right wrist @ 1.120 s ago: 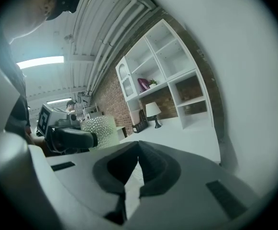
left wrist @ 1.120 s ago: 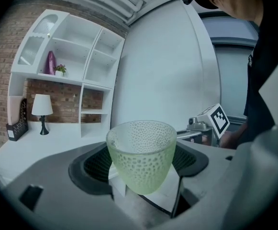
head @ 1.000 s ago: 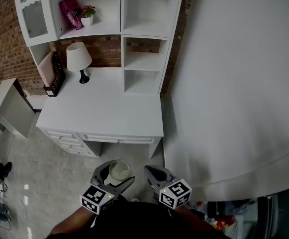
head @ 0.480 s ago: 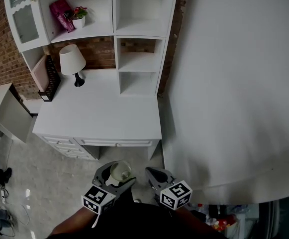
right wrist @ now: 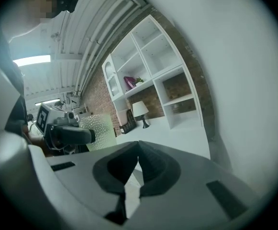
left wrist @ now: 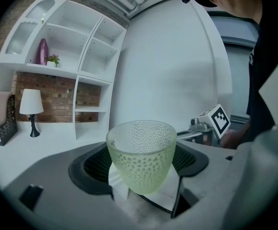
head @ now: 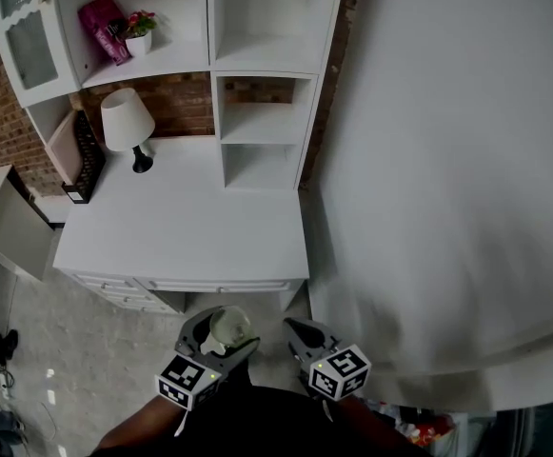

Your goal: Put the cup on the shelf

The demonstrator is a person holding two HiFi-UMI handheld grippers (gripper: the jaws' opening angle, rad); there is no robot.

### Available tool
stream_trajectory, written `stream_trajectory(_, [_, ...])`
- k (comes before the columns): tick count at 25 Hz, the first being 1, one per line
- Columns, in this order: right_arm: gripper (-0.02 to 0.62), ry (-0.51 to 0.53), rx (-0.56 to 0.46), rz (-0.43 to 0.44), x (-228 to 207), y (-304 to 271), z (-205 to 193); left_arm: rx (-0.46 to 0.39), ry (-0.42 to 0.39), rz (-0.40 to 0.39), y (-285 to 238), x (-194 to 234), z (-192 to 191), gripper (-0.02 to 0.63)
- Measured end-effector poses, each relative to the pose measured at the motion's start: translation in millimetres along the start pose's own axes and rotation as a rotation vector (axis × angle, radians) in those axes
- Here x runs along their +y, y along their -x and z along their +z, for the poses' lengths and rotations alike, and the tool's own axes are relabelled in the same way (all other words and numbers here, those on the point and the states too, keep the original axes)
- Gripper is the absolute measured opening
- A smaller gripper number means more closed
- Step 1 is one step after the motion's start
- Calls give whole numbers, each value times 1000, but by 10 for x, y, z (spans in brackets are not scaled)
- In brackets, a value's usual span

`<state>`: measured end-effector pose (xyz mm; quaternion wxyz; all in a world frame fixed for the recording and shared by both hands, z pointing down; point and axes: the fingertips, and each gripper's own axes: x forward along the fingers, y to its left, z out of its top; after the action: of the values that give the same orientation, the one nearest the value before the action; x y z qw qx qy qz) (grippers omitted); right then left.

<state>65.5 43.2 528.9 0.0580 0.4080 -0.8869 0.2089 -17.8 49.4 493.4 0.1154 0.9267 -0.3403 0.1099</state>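
Close under me, the left gripper (head: 217, 339) is clamped on the cup (left wrist: 141, 155). Its jaws press against the cup's lower sides, and the cup sits upright, mouth up. Just beside it, the right gripper (right wrist: 139, 147) has its jaws together on nothing. Both hang over the floor (head: 114, 350), short of the front edge of the desk (head: 190, 231). Beyond, a lamp (head: 127, 120) stands near the desk's back left corner. The shelf (head: 262, 122) rises off the back edge, bare on its right side.

I judge this to be the carry: the cup is in hand but not yet placed. Next I must close in, raise the cup over the desk and reach it level into an open bay.

Against a second ago, the desk's front edge lies nearer the grippers and the lamp has slid left in the head view. The grip looks unchanged.
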Motion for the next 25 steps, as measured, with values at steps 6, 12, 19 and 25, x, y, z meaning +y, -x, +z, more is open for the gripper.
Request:
stream_trajectory(6, [5,25,-3,-2,-229,-483,293,-13,2,12,-213,516,179,378])
stream_trajectory(12, [5,68,-4,-8,-430,-1015,659,-26,-9,0,-491,1102,435,379])
stream_trajectory(19, [5,84,-3,-41,-721,-1575,994,-29,-18,-32,-785,1712,636,378])
stream_trajectory(25, [5,97,-6,-75,-910,-1995,1207,-31,-30,-60,-984,2185,750,378])
